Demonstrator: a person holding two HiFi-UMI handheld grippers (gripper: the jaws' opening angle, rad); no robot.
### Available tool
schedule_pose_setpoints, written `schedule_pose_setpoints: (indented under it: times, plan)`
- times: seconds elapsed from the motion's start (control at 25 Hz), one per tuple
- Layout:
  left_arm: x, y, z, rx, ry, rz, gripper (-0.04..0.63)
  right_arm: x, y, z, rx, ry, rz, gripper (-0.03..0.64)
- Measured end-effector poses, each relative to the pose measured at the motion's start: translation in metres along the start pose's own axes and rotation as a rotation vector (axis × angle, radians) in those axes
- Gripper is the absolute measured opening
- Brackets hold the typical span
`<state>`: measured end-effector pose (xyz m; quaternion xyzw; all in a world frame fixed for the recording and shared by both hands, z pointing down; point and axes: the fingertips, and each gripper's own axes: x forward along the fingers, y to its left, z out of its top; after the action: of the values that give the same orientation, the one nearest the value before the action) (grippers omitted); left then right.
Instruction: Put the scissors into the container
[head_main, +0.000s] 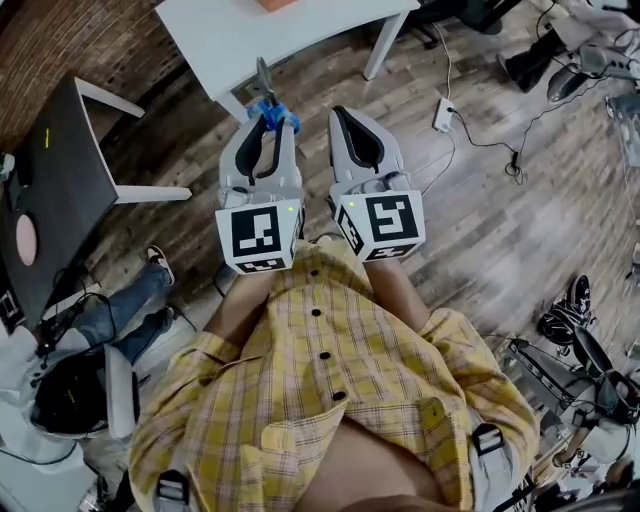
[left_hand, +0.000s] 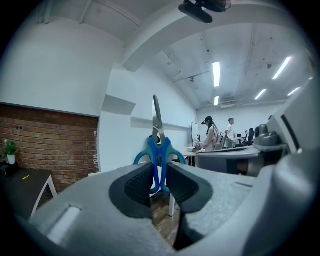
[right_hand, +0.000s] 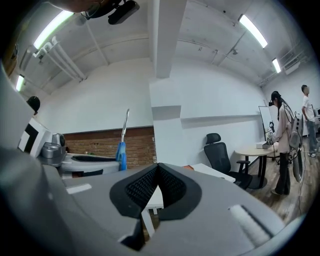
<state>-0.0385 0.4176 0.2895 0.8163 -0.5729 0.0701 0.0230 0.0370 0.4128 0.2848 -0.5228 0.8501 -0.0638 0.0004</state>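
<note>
Blue-handled scissors (head_main: 271, 104) are pinched by the handles in my left gripper (head_main: 268, 124), which is shut on them. In the left gripper view the scissors (left_hand: 159, 152) stand upright between the dark pads (left_hand: 138, 189), steel blades closed and pointing up past the jaw tips. My right gripper (head_main: 346, 114) is held beside the left one, its jaws shut with nothing between them (right_hand: 157, 172). The right gripper view shows the scissors (right_hand: 122, 150) off to its left. An orange thing (head_main: 275, 4) lies on the white table at the frame's top edge; what it is I cannot tell.
A white table (head_main: 230, 45) stands just ahead of both grippers over a wooden floor (head_main: 480, 230). A dark table (head_main: 60, 170) is at the left. A seated person (head_main: 120, 320) is at lower left. Cables and a power adapter (head_main: 444, 113) lie on the right.
</note>
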Motion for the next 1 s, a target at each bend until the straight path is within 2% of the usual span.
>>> schedule_pose_setpoints:
  times: [0.36, 0.56, 1.0]
  plan:
    - [0.100, 0.048, 0.000, -0.007, 0.020, -0.032, 0.084, 0.098, -0.039, 0.001, -0.006, 0.028, -0.023, 0.006]
    - [0.149, 0.076, 0.014, -0.007, 0.026, -0.051, 0.084, 0.152, -0.054, 0.017, 0.001, 0.024, -0.040, 0.006]
    - [0.234, 0.150, 0.013, -0.002, 0.057, -0.086, 0.084, 0.262, -0.061, 0.024, -0.011, 0.041, -0.052, 0.006]
